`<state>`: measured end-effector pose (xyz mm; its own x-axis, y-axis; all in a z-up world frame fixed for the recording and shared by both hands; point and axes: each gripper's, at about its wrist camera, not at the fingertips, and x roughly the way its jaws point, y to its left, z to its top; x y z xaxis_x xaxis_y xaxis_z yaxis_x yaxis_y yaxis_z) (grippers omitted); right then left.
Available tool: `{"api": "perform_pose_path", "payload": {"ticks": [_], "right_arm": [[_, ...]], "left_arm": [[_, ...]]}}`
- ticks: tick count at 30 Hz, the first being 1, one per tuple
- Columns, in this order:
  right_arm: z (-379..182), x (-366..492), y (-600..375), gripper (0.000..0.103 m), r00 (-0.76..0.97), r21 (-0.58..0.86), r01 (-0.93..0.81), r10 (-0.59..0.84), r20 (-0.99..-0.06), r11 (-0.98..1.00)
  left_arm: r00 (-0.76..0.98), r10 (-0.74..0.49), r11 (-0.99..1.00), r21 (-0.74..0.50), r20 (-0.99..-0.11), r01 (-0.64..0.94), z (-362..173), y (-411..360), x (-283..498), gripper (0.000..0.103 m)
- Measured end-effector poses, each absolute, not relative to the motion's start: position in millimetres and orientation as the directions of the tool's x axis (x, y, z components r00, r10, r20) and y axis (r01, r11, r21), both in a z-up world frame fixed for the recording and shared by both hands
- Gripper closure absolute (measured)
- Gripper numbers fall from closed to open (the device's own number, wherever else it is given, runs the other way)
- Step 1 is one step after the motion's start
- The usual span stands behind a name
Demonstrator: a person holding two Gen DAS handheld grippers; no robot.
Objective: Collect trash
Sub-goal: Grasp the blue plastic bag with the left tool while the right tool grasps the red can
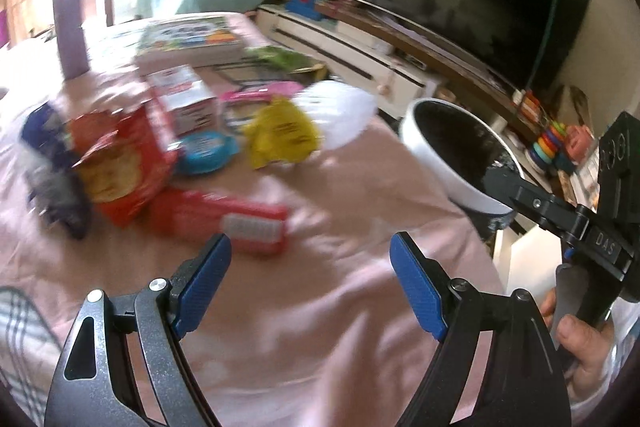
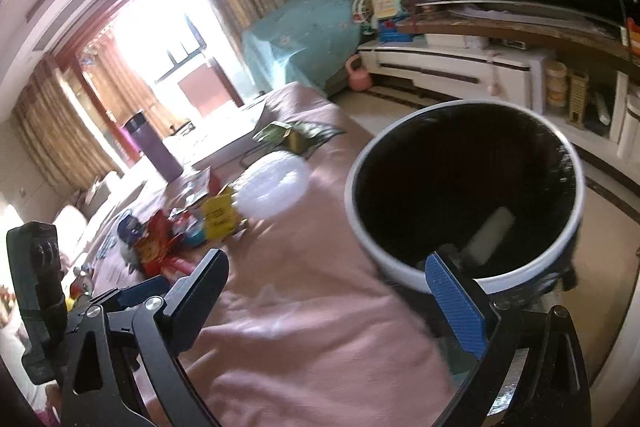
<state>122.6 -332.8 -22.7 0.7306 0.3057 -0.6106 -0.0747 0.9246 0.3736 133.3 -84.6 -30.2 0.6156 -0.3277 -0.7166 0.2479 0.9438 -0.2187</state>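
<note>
Pink cloth covers the worktop (image 1: 320,307), and the trash lies heaped on it: a red snack bag (image 1: 120,167), a yellow wrapper (image 1: 282,133) and a red box (image 1: 224,217), all well left of the white bin (image 2: 466,199). Both the left hand-held gripper (image 1: 310,275) and the right hand-held gripper (image 2: 332,291) stand spread and empty. Slack cloth could snag a finger; a loose pinch might drop a wrapper short of the bin.
</note>
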Motion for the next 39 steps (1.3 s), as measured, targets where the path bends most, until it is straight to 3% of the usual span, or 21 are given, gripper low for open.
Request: {"api": "perform_pose_path", "payload": {"ticks": [13,32,37,39], "right_arm": [[-29.5,130.6,-269.5,0.003,0.684,0.364,-0.173,0.377,-0.624,0.915],[-36.5,155.9,-159.9,0.005,0.511,0.202,-0.545,0.513,-0.690,0.814],[-50.4,169.2,-138.8,0.013,0.474,0.164,-0.582,0.496,-0.727,0.796],[-57.2,173.5,-133.5,0.020,0.462,0.149,-0.585,0.478,-0.747,0.798]], "left_arm": [[0.653,-0.252,0.965,-0.239,-0.714,0.111,-32.6,-15.8,120.0,0.019],[0.631,-0.105,0.965,-0.233,-0.768,-0.123,-33.3,72.8,166.4,0.019],[0.614,-0.074,0.965,-0.211,-0.786,-0.154,-45.4,78.7,189.4,0.020],[0.611,-0.087,0.966,-0.217,-0.787,-0.142,-48.9,76.9,192.3,0.031]]}}
